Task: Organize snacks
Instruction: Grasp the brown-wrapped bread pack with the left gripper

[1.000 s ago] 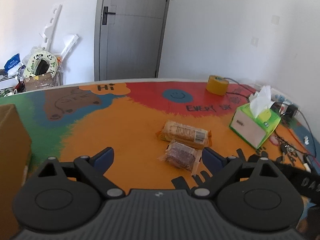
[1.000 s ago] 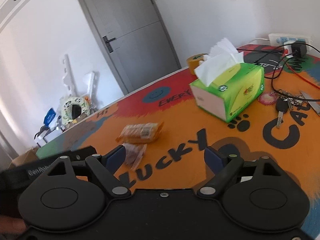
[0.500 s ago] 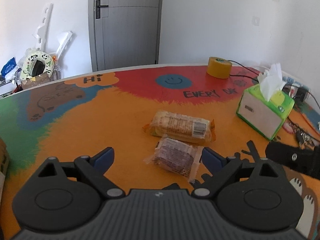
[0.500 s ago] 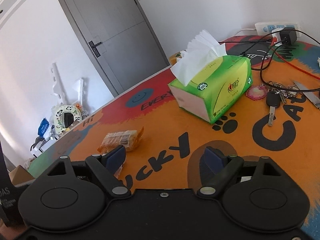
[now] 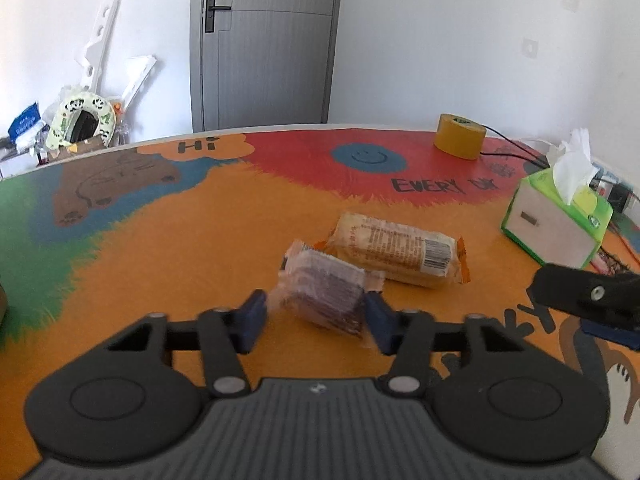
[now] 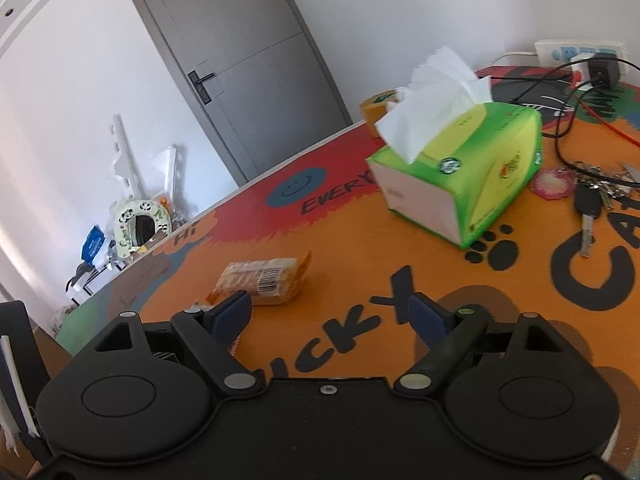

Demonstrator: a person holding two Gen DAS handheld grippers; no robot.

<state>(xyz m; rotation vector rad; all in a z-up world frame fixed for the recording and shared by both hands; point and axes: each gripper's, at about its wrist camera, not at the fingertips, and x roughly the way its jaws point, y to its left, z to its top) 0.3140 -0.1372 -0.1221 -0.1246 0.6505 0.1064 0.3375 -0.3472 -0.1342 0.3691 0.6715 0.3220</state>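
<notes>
Left tool point(image 5: 314, 314) jaws just closing; right tool point(image 6: 330, 316) gapes wide.

My two tongs are black with dark blue pads point(image 5: 253, 316). The table mat point(image 5: 168, 248) under them is mostly orange, with a red patch, a blue smiley disc, a brown bear shape edged in blue, green at one side, and black lettering and paw prints. The small clear-wrapped snack point(image 5: 324, 292) shows dark brown through its film. The longer snack packet point(image 5: 396, 254) is orange and cream with a black barcode. The tissue box point(image 6: 472, 172) is bright green and yellow with a white end. The tape roll point(image 5: 460, 136) is mustard yellow. The door point(image 5: 264, 40) is grey.
</notes>
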